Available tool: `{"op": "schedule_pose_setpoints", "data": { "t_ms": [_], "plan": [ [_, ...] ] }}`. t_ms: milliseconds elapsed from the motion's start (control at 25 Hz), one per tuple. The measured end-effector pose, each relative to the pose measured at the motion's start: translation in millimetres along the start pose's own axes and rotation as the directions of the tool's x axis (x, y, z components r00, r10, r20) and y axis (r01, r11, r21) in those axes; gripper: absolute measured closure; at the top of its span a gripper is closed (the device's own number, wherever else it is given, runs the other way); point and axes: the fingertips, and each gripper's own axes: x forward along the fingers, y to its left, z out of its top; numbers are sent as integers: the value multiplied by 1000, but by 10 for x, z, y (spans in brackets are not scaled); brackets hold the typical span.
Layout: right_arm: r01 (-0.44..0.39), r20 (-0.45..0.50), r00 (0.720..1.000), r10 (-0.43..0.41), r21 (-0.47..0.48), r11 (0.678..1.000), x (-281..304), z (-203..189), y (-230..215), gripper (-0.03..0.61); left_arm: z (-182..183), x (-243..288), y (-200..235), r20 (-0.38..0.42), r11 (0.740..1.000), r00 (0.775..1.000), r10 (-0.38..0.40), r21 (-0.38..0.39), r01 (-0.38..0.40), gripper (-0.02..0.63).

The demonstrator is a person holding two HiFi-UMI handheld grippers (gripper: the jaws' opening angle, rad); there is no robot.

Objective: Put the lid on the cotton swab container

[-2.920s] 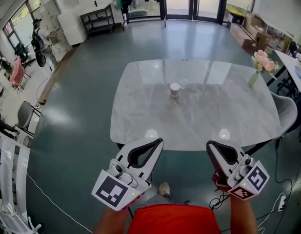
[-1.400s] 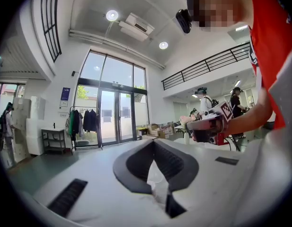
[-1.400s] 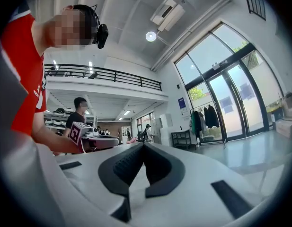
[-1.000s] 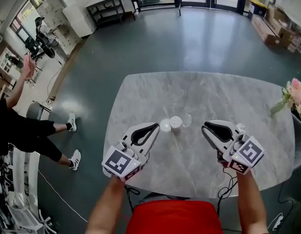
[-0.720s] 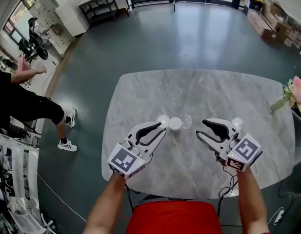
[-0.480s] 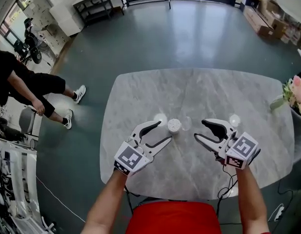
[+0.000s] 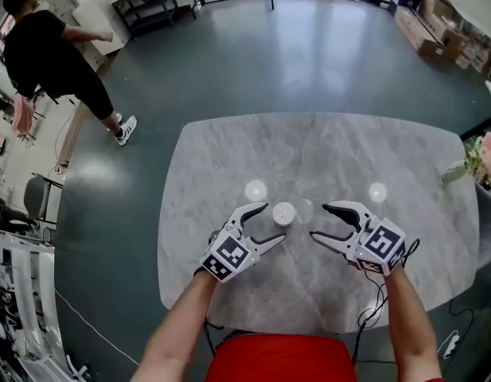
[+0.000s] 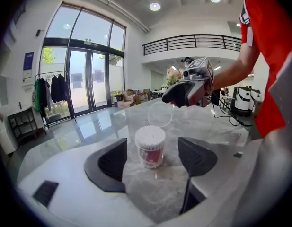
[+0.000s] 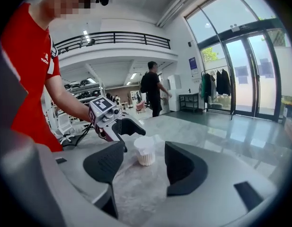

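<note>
Tabletop [image 7: 229,150] of grey marble; left gripper [image 7: 274,222] low over it, jaws just opened wide, gripping nothing. Cotton swab container [image 7: 284,212] upright just ahead, uncapped, untouched. Clear lid [image 7: 304,210] flat just beside it. Right gripper [image 7: 318,221] likewise just opened wide, empty.

Both hand-held grippers [image 7: 274,222] [image 7: 318,222] lower, jaws wider apart

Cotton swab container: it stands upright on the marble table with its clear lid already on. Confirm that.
Not so. The left gripper view shows the cotton swab container upright on the marble table but open, swab tips bare; the clear lid sits beside it.
</note>
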Motion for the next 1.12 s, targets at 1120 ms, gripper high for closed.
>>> {"op": "schedule_pose_setpoints", "data": {
  "t_ms": [1120],
  "plan": [
    [-138, 6, 990, 138, -72, 988, 475, 252, 155, 357, -233, 427, 51, -4, 998, 999, -53, 25, 54, 322]
  ]
}}
